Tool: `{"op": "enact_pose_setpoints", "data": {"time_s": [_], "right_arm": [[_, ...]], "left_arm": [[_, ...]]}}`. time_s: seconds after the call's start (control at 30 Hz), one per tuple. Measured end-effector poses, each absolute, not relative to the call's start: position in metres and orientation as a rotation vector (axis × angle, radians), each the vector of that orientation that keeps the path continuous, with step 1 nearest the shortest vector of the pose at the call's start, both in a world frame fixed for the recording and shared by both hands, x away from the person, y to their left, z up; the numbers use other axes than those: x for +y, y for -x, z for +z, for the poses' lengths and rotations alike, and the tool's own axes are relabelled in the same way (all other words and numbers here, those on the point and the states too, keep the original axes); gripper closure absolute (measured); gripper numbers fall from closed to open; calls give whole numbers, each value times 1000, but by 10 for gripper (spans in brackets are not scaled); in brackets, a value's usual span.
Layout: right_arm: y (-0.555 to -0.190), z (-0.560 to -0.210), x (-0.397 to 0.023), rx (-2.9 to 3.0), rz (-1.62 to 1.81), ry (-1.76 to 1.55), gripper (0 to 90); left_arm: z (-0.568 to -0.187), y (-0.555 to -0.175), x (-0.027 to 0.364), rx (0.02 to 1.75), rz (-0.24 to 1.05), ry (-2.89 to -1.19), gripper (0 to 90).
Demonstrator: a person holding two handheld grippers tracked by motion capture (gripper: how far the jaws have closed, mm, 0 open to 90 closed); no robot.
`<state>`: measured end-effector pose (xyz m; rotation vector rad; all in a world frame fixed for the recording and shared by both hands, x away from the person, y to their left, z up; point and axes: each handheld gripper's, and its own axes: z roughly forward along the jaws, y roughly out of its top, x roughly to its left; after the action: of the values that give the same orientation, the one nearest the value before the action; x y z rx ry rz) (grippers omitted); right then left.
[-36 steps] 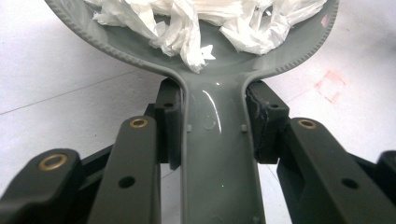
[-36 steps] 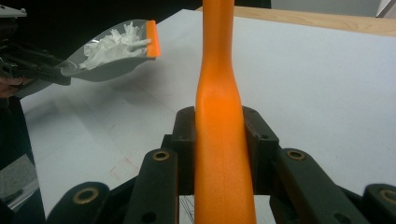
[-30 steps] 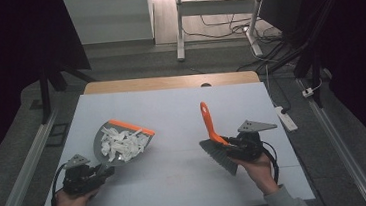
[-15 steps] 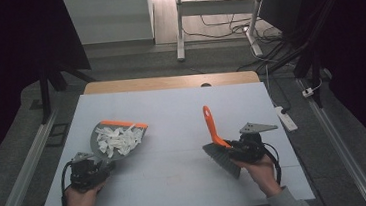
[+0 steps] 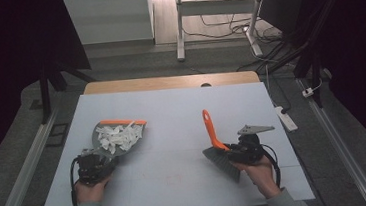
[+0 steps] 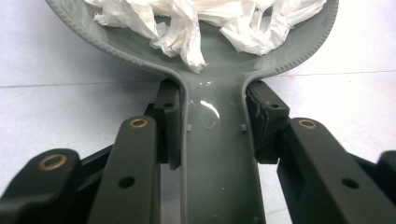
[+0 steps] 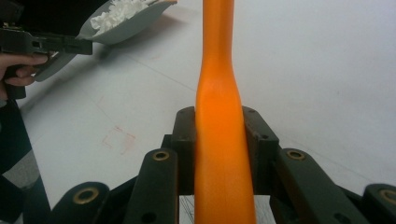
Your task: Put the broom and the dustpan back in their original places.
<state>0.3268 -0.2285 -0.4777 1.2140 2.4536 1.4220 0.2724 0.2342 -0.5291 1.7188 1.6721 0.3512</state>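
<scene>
A grey dustpan (image 5: 119, 137) with an orange front lip lies at the left of the white table, holding several crumpled white paper scraps (image 5: 117, 136). My left gripper (image 5: 101, 163) is shut on its grey handle (image 6: 215, 154), with the pads pressing both sides; the scraps (image 6: 196, 23) sit just beyond. My right gripper (image 5: 231, 151) is shut on the orange handle (image 7: 219, 116) of a hand brush (image 5: 214, 138), whose dark bristles (image 5: 222, 161) rest near the table's front right. In the right gripper view the dustpan (image 7: 126, 21) sits far left.
The white table top (image 5: 172, 114) has a faint red square mark (image 5: 172, 179) near the front middle. A wooden strip (image 5: 169, 82) runs along the far edge. A power strip (image 5: 287, 119) lies on the floor to the right.
The dustpan has swung so its orange lip now faces the far side, and my left gripper has moved a little right and down. The brush has barely shifted.
</scene>
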Motion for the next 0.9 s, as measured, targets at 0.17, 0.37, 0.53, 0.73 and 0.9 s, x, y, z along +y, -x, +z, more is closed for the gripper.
{"op": "enact_pose_setpoints", "data": {"time_s": [0.17,0.37,0.53,0.73,0.9], "right_arm": [[-333,-489,-228,2469,1360,-1261,696],[-336,-493,-234,2440,1338,-1303,695],[-339,-496,-237,2432,1310,-1282,691],[-342,-497,-239,2434,1272,-1261,679],[-347,-500,-243,2440,1236,-1238,660]], "left_arm": [[-531,-274,234,1684,352,-1710,608],[-533,-275,233,1692,347,-1717,608],[-536,-277,230,1696,327,-1731,605],[-537,-277,229,1683,327,-1736,594],[-537,-277,228,1667,317,-1749,545]]}}
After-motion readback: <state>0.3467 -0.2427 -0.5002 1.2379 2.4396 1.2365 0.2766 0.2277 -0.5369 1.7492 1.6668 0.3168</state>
